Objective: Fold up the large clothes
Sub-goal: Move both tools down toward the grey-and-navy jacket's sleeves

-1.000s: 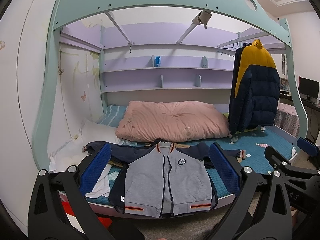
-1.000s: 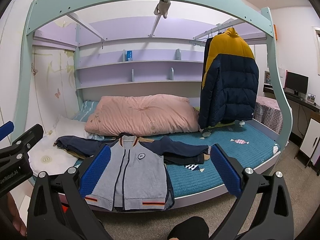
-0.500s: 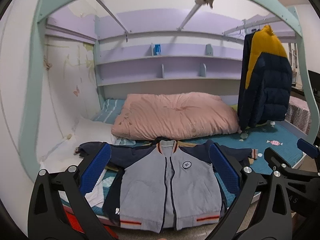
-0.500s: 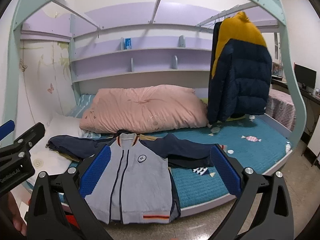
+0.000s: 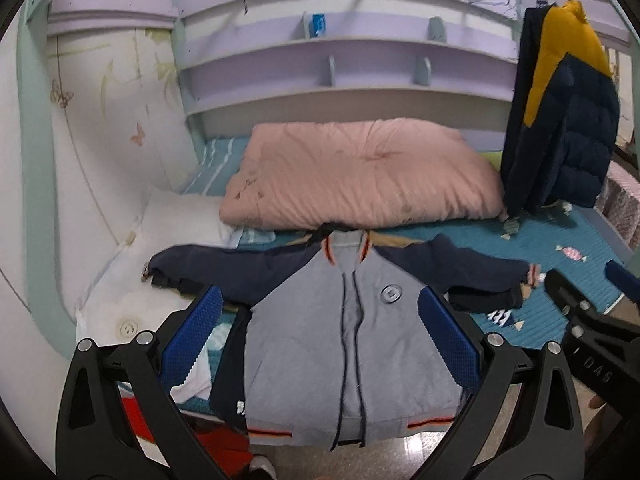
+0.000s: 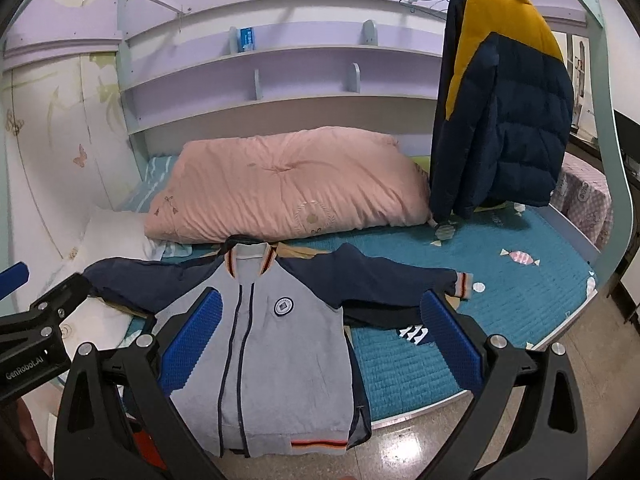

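Left wrist view: left gripper [image 5: 320, 336] spread wide, holding nothing
Right gripper [image 6: 320, 336]: released, empty
Jacket [image 6: 276, 344]: flat, sleeves spread, at bed [image 6: 532, 300] front edge, before pink quilt [image 6: 288, 188]

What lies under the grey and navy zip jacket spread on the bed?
Under the grey and navy zip jacket, dark and tan garments poke out, on the teal quilted mattress cover. Their full shapes are hidden.
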A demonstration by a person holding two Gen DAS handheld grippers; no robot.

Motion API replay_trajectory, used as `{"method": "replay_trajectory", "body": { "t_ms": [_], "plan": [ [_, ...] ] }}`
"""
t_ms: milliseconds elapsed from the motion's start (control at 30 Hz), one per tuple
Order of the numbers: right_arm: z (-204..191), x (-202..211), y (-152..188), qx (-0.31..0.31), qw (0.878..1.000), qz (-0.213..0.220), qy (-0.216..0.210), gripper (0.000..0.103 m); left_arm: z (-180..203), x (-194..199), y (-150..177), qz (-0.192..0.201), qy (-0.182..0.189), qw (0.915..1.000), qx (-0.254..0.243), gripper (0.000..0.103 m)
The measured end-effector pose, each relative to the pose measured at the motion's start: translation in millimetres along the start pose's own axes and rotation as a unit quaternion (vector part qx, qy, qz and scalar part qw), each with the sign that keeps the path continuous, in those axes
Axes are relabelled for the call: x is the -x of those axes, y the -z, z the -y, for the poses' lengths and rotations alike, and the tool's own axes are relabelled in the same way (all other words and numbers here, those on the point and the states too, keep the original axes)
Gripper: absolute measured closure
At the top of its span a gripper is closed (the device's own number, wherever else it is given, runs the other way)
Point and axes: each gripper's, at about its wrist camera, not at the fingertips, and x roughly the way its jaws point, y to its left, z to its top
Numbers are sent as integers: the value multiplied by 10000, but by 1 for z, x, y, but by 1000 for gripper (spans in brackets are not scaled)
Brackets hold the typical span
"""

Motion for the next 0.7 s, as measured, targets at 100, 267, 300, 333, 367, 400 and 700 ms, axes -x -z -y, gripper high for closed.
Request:
{"method": "replay_trajectory", "body": {
  "t_ms": [100, 267, 300, 333, 367, 400, 700],
  "plan": [
    [-4, -9, 21, -29, 9998, 119, -126, 7, -8, -5, 27, 134, -113, 9998, -13, 5],
    [-15, -15, 57, 40, 9998, -9, -178, 7, -18, -11, 73, 73, -355, 9993, -51, 5],
    [-17, -14, 59, 48, 9996, -109, -242, 7, -19, -11, 75, 13, -368, 9993, -72, 5],
    [-18, -12, 61, 34, 9995, -109, -285, 7, -21, -9, 77, -11, -359, 9993, -79, 5],
    [-19, -10, 61, 50, 9995, -89, -296, 7, -24, -8, 79, -19, -367, 9993, -62, 5],
    [-21, -8, 61, 79, 9996, -65, -273, 7, -27, -6, 80, -33, -404, 9992, -10, 5],
    [-62, -63, 75, 107, 9992, -275, -260, 7, -69, -59, 111, -483, -346, 9960, 664, 5]
  ]
}}
